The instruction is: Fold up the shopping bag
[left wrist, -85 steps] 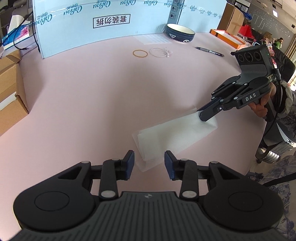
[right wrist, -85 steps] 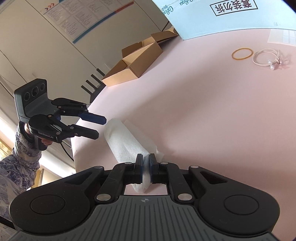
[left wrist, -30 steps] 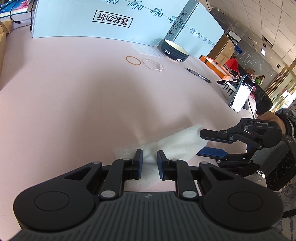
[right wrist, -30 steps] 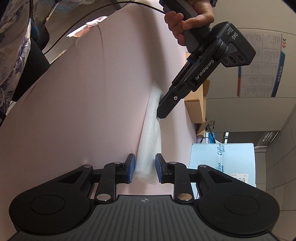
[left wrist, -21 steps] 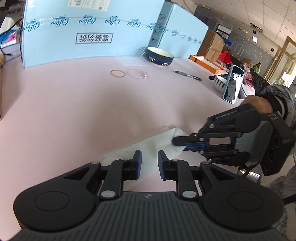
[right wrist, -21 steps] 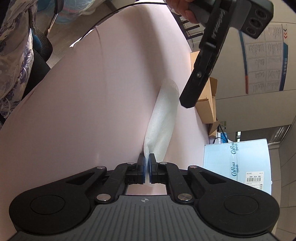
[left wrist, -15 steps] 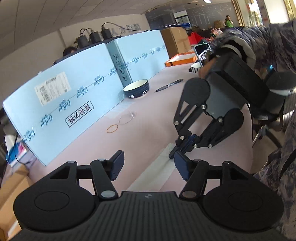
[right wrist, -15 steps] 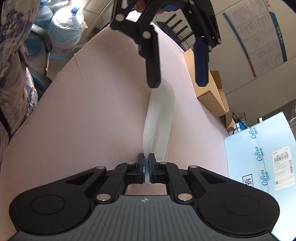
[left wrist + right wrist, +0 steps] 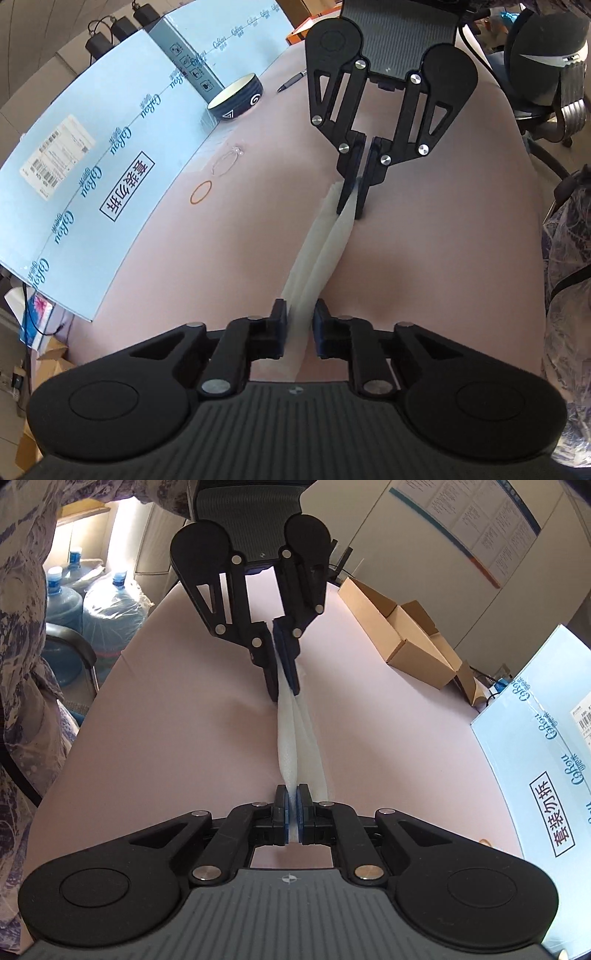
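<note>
Over the pink tabletop (image 9: 424, 258), the white shopping bag (image 9: 321, 251) is hanging as a long narrow strip, stretched between the two tools and twisting slightly along its length. Whether its middle is touching the surface cannot be told.

- Left hand-held gripper (image 9: 298, 317): jaws are closing on the near end of the strip in the left wrist view, with the bag filling the gap between the blue pads. From the right wrist view the same tool is pointing steeply down at the far end, fingers drawn close around the bag.
- Right hand-held gripper (image 9: 293, 794): pads are pressing together on the opposite end, with only a thin edge of bag showing between them.
- The two tools are facing each other along the strip.

Far left in the left wrist view, a dark bowl (image 9: 236, 96), a pen (image 9: 291, 82) and a rubber band (image 9: 200, 192) are lying near a pale blue printed box (image 9: 74, 184). Open cardboard boxes (image 9: 406, 642) are sitting at the far right in the right wrist view.
</note>
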